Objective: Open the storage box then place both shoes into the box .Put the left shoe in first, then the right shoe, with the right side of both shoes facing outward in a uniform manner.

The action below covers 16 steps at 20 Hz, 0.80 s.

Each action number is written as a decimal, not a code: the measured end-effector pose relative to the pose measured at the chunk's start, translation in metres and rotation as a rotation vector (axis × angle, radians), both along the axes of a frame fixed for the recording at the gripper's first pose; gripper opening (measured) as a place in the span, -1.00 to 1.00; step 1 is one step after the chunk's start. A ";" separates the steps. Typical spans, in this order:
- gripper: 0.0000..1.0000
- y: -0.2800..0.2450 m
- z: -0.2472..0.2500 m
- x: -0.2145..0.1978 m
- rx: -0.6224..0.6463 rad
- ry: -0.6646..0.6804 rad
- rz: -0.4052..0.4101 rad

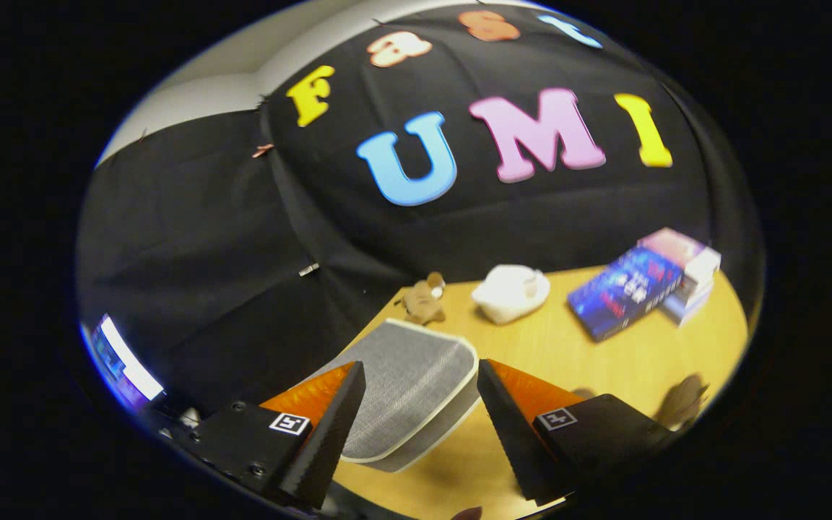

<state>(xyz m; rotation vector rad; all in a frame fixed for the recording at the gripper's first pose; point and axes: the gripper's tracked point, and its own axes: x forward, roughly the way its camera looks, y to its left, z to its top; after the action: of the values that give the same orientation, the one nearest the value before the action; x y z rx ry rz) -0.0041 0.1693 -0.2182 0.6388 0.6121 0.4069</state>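
A grey fabric storage box with a white rim lies on the wooden table, its lid down. My gripper hovers over the box's near side, tilted, fingers spread wide and open, pressing on nothing. The box top shows in the gap between the fingers and just ahead of them. Beyond the box, near the back of the table, rests a white shoe. It is apart from the box and from the fingers.
A small brown plush toy sits at the table's back corner, left of the shoe. A stack of books lies at the far right. A blurred brown object sits right of my right finger. The table's left edge runs alongside the box.
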 end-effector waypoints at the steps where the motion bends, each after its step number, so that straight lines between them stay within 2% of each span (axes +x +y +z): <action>1: 0.95 0.004 -0.019 -0.001 0.051 0.071 -0.014; 6: 0.94 0.034 -0.080 0.006 0.251 0.323 -0.040; 16: 0.90 0.081 -0.100 0.003 0.588 0.564 -0.017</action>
<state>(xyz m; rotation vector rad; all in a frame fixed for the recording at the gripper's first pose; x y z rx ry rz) -0.0007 0.2500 -0.3179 1.3445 1.0337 0.3922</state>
